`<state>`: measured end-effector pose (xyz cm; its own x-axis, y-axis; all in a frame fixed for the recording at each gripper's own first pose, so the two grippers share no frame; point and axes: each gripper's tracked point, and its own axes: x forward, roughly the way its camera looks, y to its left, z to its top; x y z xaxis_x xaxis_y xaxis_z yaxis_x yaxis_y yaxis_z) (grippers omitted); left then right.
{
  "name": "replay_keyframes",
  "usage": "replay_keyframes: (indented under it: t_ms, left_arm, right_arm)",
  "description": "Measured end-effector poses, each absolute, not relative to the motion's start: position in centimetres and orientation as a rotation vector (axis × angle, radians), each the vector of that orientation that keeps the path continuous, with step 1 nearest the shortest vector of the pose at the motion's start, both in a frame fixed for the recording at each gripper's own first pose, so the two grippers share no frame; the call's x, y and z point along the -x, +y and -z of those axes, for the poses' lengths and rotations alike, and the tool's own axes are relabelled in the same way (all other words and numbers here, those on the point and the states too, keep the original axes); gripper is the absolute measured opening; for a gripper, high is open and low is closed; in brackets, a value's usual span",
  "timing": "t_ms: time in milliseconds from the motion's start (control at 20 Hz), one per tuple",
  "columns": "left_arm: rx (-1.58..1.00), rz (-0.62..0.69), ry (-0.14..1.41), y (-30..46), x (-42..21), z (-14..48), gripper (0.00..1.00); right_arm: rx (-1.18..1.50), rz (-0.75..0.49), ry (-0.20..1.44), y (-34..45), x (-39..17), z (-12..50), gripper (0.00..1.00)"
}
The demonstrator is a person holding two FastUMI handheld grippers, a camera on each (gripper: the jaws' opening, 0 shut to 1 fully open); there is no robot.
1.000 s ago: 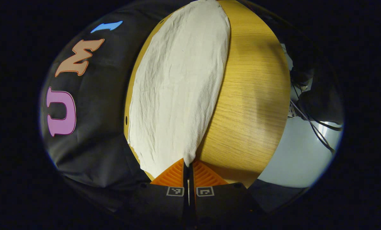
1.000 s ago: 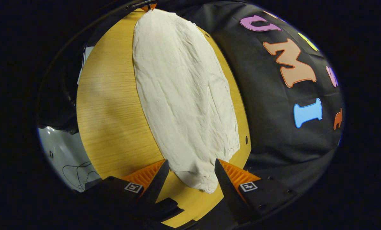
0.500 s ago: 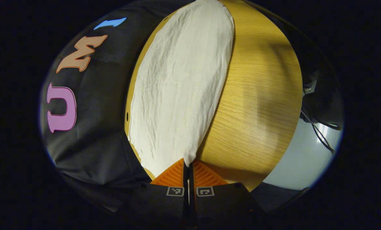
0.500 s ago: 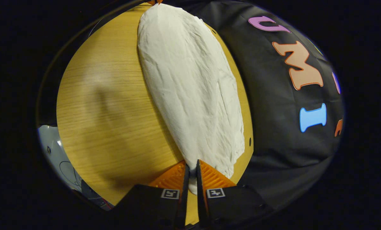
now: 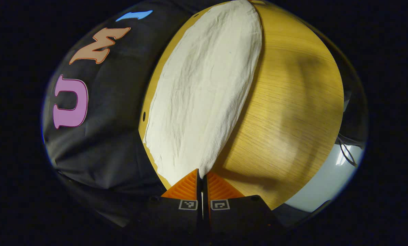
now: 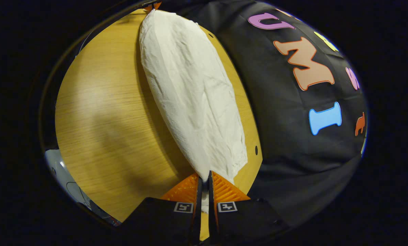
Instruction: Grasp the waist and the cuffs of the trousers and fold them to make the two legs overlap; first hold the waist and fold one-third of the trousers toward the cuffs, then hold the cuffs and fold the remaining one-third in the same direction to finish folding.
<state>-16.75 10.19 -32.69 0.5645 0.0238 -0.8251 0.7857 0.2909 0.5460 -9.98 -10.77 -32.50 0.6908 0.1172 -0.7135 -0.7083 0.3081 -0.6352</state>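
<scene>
No brand or readable writing is seen on the trousers; small square black-and-white coded markers are carried on the bodies of both claws, and nothing on them can be read as words. The trousers are of a pale cream, finely creased cloth and are laid lengthwise along the far side of the wooden table, next to the black cloth wall. In the left gripper view, one end of the cloth is pinched between the closed fingers of the left claw, the near edge being drawn up to a point there. In the right gripper view, the other end is clamped between the closed fingers of the right claw, a little of the cloth being seen below the tips, and the near long edge is raised off the table, a shadow being cast beside it. The left claw is also seen small at the far end of the trousers in that view.
</scene>
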Motion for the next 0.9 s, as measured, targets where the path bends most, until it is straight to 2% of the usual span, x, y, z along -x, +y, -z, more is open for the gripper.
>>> replay_keyframes:
  t_ms: [150,400,450,500,750,900]
  left_arm:
    - [-1.192,0.545,0.824,10.2,14.4,30.7,0.0]
    - [-1.19,0.433,0.802,10.4,10.6,28.1,0.0]
    - [-1.19,0.414,0.797,10.2,10.0,27.7,0.0]
    - [-1.192,0.391,0.791,9.6,9.4,27.1,0.0]
    - [-1.176,0.307,0.718,6.3,8.3,23.3,0.0]
    - [-1.168,0.283,0.683,5.0,7.0,23.5,0.0]
  right_arm:
    - [1.107,-0.556,0.572,-10.4,7.7,30.3,0.09]
    - [1.036,-0.515,0.506,-9.9,4.1,28.6,0.12]
    - [1.025,-0.508,0.492,-9.8,3.4,28.2,0.09]
    - [1.013,-0.497,0.479,-9.8,2.7,27.9,0.12]
    - [0.934,-0.404,0.444,-9.7,-1.5,25.8,0.11]
    - [0.903,-0.351,0.436,-9.1,-3.6,24.9,0.11]
